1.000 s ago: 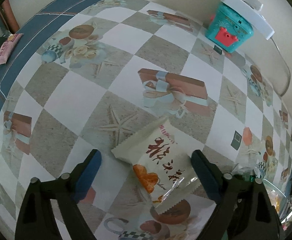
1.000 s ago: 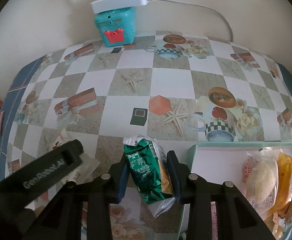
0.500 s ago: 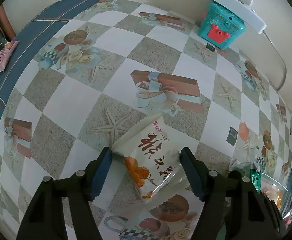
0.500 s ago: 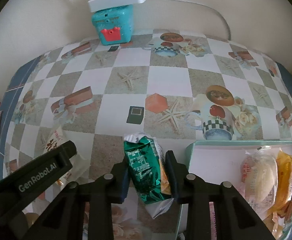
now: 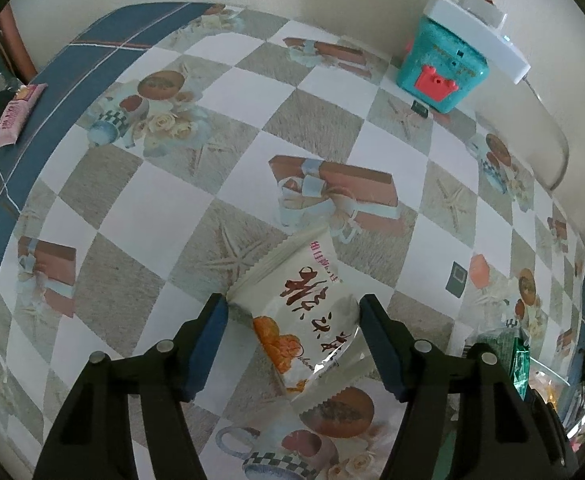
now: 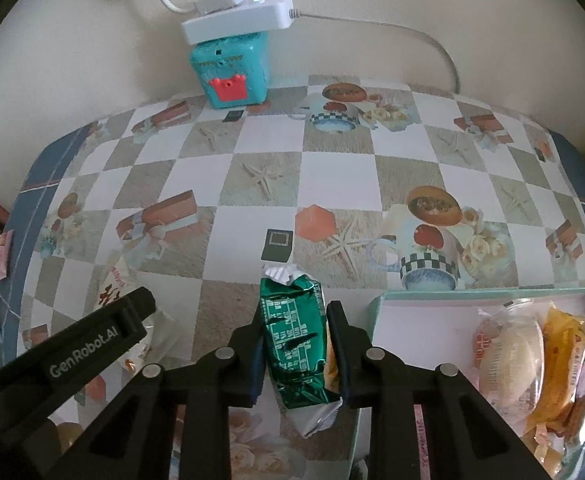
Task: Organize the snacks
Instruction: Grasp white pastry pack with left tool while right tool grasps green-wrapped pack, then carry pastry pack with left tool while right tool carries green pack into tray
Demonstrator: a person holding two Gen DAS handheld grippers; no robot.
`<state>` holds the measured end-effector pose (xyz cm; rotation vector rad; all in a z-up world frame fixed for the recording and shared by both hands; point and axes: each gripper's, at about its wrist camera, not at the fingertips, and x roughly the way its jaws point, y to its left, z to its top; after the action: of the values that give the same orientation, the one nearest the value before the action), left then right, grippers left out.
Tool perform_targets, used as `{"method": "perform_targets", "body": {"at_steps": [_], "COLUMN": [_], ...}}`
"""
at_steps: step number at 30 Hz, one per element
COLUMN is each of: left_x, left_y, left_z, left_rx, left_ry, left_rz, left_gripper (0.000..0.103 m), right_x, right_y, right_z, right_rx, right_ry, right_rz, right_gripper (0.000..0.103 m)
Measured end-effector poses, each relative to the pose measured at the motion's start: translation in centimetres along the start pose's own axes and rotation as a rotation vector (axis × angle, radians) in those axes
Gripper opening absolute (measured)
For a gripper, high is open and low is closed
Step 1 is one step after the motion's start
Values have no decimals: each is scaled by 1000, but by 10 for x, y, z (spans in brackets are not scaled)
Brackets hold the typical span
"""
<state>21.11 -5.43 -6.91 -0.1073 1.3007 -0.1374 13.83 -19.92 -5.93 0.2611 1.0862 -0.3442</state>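
Observation:
A white snack packet [image 5: 292, 272] with red lettering lies on the patterned tablecloth. My left gripper [image 5: 292, 304] straddles it from above, its jaws closing, and both blue pads touch the packet's edges. The same white snack packet [image 6: 112, 284] is partly hidden behind the left gripper's body in the right wrist view. My right gripper [image 6: 295, 310] pinches a green foil snack packet [image 6: 292, 340] on both sides, its jaws still closing. The green foil packet's far end is crumpled. A pale green tray [image 6: 452, 292] beside it holds several wrapped snacks [image 6: 508, 352].
A teal toy box [image 6: 232, 72] with a white power strip [image 6: 236, 20] on top stands against the back wall, its cable trailing to the right. A pink packet [image 5: 14, 116] lies beyond the table's blue left edge.
The left jaws have narrowed from wide apart to the sides of the white packet. The right jaws have squeezed the green packet a little tighter. Neither hand has travelled noticeably.

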Motion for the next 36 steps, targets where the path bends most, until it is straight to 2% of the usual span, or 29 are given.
{"method": "perform_targets", "body": {"at_steps": [7,18,27,36], "left_x": [-26,-85,-145,-170], "left_y": [5,-4,-5,-24], "left_z": [-3,-18,-41,-83], "left_rx": [-5,18,57,150], "left_ry": [-27,-106,-204,-235], "left_rz": [-26,-67,-99,-118], "left_gripper": [69,69,69,69], "right_x": [-17,-79,-137,-167], "right_y": [2,-11,-54,-99], "right_z": [2,-2,-21,-59], "right_rx": [4,38,139,195], "right_ry": [-18,-86,-144,-164], "right_rz": [10,8,15,-44], "right_gripper": [29,29,29,29]}}
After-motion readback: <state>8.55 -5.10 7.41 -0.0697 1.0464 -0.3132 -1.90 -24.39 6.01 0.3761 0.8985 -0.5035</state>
